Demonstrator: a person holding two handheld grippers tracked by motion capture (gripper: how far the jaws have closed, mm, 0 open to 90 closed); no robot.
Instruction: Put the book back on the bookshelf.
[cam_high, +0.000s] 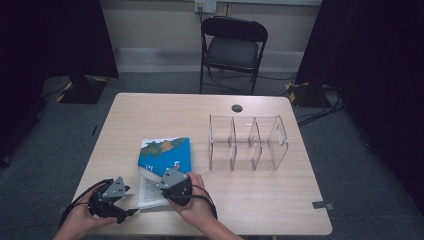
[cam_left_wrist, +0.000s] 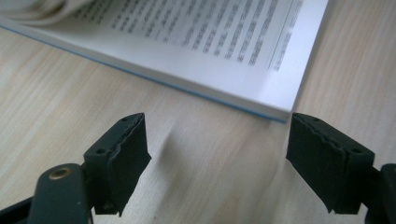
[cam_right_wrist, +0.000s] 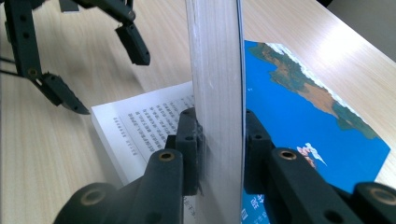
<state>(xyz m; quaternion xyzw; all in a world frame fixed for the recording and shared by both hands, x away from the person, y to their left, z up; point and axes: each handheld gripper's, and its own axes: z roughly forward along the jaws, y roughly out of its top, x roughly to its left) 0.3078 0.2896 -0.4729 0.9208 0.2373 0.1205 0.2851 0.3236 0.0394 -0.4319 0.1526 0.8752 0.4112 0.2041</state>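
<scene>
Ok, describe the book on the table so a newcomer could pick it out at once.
On the light wooden table, look at the near edge, left of the clear three-compartment organizer. The book lies there partly open, printed pages showing beneath. The right tool is shut on its blue cover and a sheaf of pages; it is the table's only colourful, printed thing.

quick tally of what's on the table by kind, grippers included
Book: 1, blue cover, part of its pages pinched in the right gripper
Clear organizer: 1, three compartments
Grippers: 2, the right one plus the left gripper, open beside the book's corner
Dark round disc near the table's far edge: 1
Total: 5
</scene>
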